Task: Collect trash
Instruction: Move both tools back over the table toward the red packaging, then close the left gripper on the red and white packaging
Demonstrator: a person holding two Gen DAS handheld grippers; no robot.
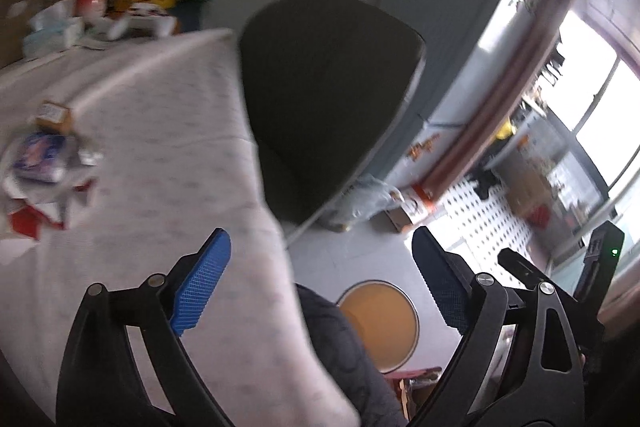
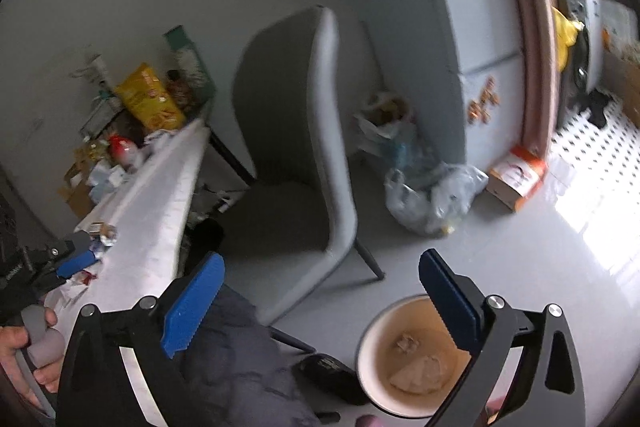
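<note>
Crumpled wrappers (image 1: 38, 163), red, white and blue, lie in a heap on the white tablecloth (image 1: 160, 155) at the left of the left wrist view, with a small orange box (image 1: 54, 113) beside them. My left gripper (image 1: 324, 281) is open and empty, over the table's near edge. A round bin (image 2: 408, 355) with an orange inside stands on the floor and holds crumpled paper (image 2: 420, 373). My right gripper (image 2: 320, 305) is open and empty above the bin. The bin also shows in the left wrist view (image 1: 382, 323). The left gripper shows at the left of the right wrist view (image 2: 76, 261), near the wrappers.
A grey chair (image 2: 296, 147) stands at the table's end. Food packets, a yellow bag (image 2: 150, 99) and bottles crowd the table's far end. Plastic bags (image 2: 432, 191) and a cardboard box (image 2: 516, 177) lie on the floor by the fridge (image 1: 472, 39).
</note>
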